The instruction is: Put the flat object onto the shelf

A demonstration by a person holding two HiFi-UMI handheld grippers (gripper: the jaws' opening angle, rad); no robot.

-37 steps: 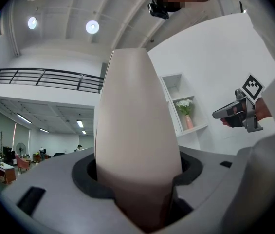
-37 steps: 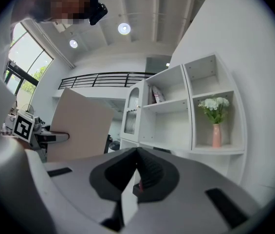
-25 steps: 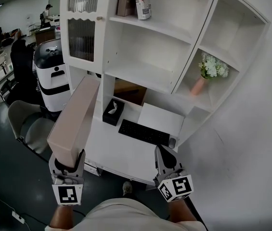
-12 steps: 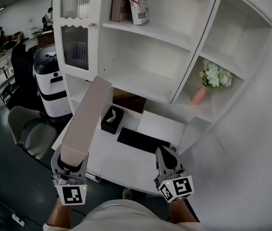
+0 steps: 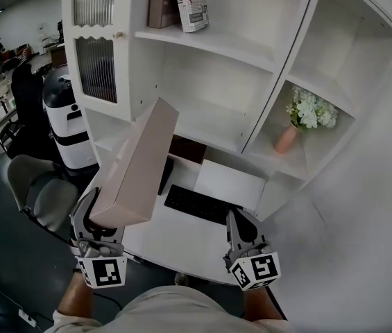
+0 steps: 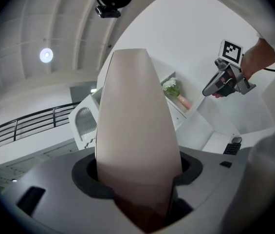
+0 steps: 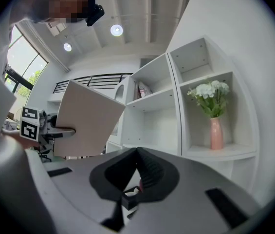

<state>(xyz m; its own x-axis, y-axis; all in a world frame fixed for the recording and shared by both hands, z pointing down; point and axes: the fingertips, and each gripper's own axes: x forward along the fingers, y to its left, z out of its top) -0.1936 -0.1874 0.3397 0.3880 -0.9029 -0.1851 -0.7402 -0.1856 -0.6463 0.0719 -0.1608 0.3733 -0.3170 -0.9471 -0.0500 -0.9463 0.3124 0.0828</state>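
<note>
Box (image 5: pixel 137 164) is flat and pinkish-beige, held in the air by the left gripper (image 5: pixel 102 227). In the head view its long axis runs from 7 o'clock, at the jaws, to 1 o'clock, at the far end. The far end is raised and points at the white shelf (image 5: pixel 216 116). It overlaps the front of the open middle bay but does not rest on any board. One broad face is turned to about 10 o'clock, so the box sits rolled rather than level. The left jaws are clamped on the near short end, one on each broad face, and most of the box sticks out past them. In the left gripper view the box (image 6: pixel 137 130) rises straight out from between the jaws and fills the centre.

The box is above the left part of the tabletop (image 5: pixel 175 238) and clear of it. The keyboard (image 5: pixel 199 205) is at 4 o'clock from the box, and the flower vase (image 5: pixel 289 134) is at 3 o'clock in the right bay.

The right gripper (image 5: pixel 237 222) is at 5 o'clock from the box, well apart from it, over the tabletop's near edge. Its jaws are together with nothing between them.
</note>
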